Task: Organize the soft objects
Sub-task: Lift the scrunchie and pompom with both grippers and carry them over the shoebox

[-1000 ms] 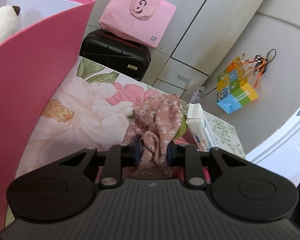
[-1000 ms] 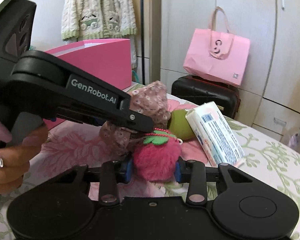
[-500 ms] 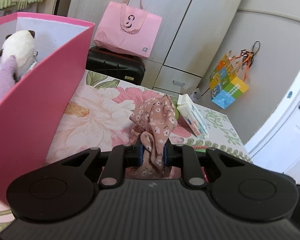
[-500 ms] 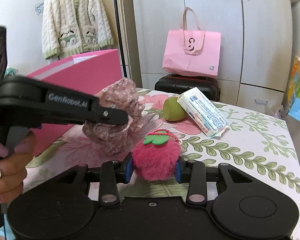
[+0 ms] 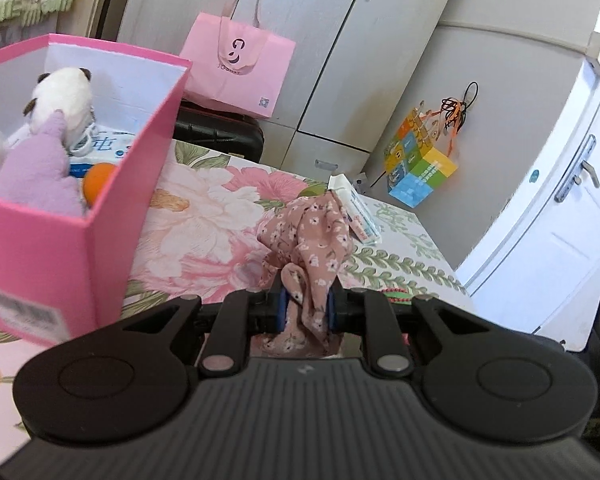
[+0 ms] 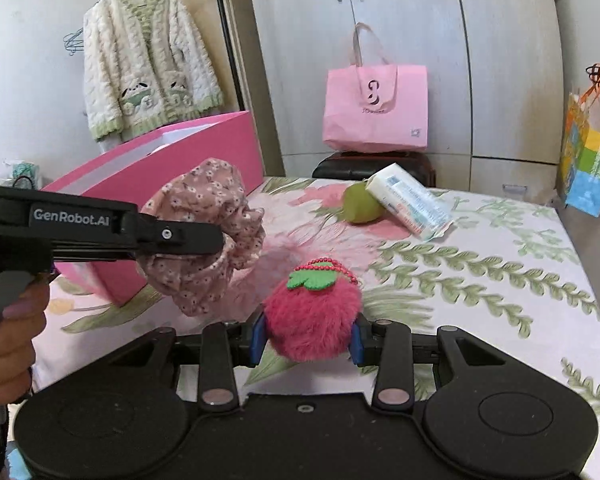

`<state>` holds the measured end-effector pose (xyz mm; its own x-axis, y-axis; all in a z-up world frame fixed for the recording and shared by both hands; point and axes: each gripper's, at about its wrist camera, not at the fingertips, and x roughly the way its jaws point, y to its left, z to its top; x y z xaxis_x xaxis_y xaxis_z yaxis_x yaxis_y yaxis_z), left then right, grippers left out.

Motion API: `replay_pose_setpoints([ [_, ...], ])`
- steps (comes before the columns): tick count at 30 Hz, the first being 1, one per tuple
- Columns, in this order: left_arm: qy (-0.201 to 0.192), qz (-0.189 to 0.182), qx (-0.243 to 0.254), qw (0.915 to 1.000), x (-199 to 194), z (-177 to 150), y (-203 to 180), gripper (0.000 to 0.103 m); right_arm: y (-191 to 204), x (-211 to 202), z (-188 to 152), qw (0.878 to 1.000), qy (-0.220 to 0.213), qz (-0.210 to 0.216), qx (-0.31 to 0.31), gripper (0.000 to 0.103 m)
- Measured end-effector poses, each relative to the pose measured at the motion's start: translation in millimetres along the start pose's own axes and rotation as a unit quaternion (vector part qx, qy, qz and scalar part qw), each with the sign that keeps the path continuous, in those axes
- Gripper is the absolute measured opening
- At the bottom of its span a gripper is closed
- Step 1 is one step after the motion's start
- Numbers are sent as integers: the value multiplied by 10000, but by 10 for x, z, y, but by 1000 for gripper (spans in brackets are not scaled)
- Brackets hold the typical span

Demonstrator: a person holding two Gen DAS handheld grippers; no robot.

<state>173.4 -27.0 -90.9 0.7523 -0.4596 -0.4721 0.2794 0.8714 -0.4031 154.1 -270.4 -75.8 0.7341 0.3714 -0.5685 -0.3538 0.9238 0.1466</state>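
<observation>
Left gripper (image 5: 306, 306): we see its fingers clamped tight on the scrunchie (image 5: 310, 236), held up off the table (image 6: 480, 264) beside the box (image 5: 112, 216)
Right gripper (image 6: 306, 340): our fingers pinch the pompom (image 6: 312, 320) from both sides, lifted above the table's near edge
Box: at the table's left side; we see a white plush (image 5: 66, 100), a purple plush (image 5: 36, 172) and an orange ball (image 5: 98, 176) inside
Pear (image 6: 360, 208): near the far edge, touching the wipes (image 6: 412, 200)
</observation>
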Motion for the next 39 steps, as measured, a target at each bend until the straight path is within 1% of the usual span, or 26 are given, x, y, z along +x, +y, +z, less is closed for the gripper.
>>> replay_pose_setpoints([
  [3, 69, -86, -7, 9999, -98, -28, 34, 17, 62, -39, -30, 10000, 23, 5, -38, 44],
  [5, 208, -191, 127, 9995, -152, -28, 55, 17, 108, -78, -39, 10000, 36, 46, -45, 44],
  [9, 319, -326, 313, 9985, -324, -21, 123, 17, 200, -181, -43, 9998, 41, 179, -68, 44],
  [14, 463, -284, 444, 9975, -562, -19, 203, 17, 357, -334, -38, 9990, 108, 367, -243, 44],
  [17, 561, -295, 395, 9972, -706, -12, 296, 17, 470, -425, -39, 9982, 163, 434, -392, 44],
  [20, 575, -319, 362, 9972, -857, -12, 380, 17, 577, -500, -36, 9969, 230, 543, -521, 44],
  [28, 780, -151, 414, 9960, -1342, 26, 605, 17, 910, -633, 53, 9886, 467, 1180, -811, 44],
  [33, 615, -98, 594, 9963, -1677, 168, 649, 17, 1144, -690, 229, 9816, 501, 1505, -1066, 44],
  [35, 385, -132, 605, 9973, -1816, 267, 679, 17, 1215, -708, 326, 9783, 390, 1678, -1150, 45],
  [39, -102, 7, 698, 9975, -1993, 482, 724, 17, 1356, -684, 548, 9728, 168, 1905, -1309, 45],
])
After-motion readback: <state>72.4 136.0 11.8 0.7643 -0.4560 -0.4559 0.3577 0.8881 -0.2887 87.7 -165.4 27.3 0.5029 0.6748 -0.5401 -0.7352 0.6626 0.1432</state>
